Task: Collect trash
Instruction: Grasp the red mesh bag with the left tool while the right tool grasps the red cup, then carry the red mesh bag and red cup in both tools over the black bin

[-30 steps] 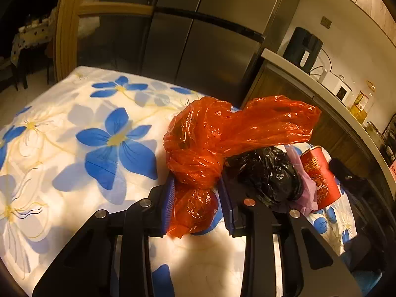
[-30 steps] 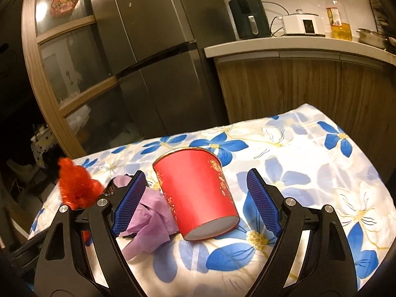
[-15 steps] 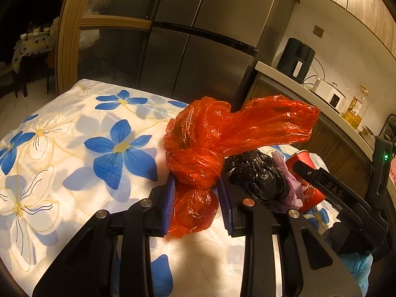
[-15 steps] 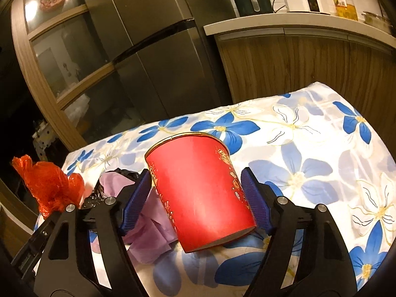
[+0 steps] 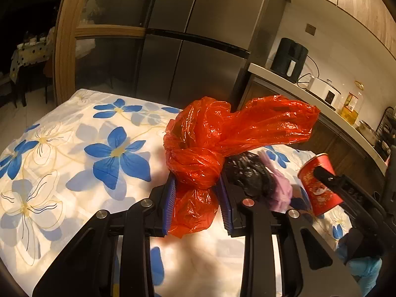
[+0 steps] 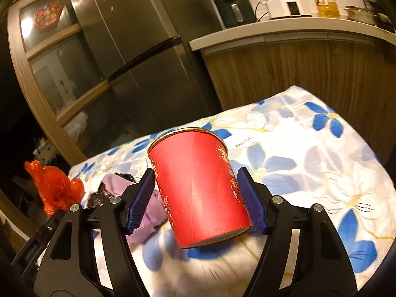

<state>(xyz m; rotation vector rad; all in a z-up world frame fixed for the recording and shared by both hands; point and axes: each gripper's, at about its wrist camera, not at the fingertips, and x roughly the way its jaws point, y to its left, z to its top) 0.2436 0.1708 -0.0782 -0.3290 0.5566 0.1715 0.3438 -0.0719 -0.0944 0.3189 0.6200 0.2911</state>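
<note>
While the knotted red plastic bag (image 5: 198,163) was clamped in the left gripper (image 5: 198,198) above the flowered tablecloth (image 5: 74,153), the red paper cup (image 6: 198,185) was pinched by the right gripper (image 6: 198,198), whose jaws had just been closing on it.

Right gripper (image 6: 196,198) fingers closed onto the red cup (image 6: 198,188), lifting it.

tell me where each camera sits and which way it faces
Left wrist: on the left tongs, looking along them over the flowered cloth to the fridge; tongs shut on the red bag; right tongs at the edge.
Right wrist: on the right tongs, facing fridge and counter; they have just been closing around the red cup.
Shared: bag, cup, black bag.
</note>
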